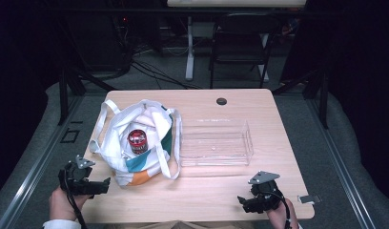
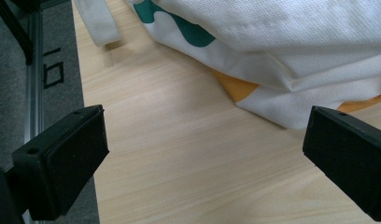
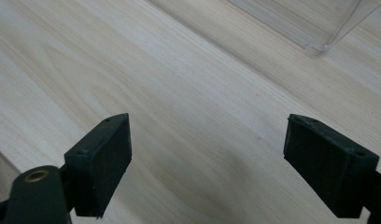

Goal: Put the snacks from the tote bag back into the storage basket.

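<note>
High view: a can [image 1: 137, 141] is sitting inside the open bag [image 1: 149, 162] on the counter [image 1: 207, 191], beside a clear tray [image 1: 215, 143], both grippers resting near the front edge, so unpacking looks yet to begin. Left gripper view: its fingers [image 2: 62, 163] are gaping wide, empty, facing the bag [image 2: 282, 51]. Right gripper view: its fingers [image 3: 102, 163] are also spread wide, empty, the tray corner [image 3: 319, 42] ahead; next, one gripper probably needs reaching into the bag for the can.

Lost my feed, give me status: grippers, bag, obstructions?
Left gripper open, beside the bag, not touching. Right gripper open over bare table. Can inside the bag.
</note>
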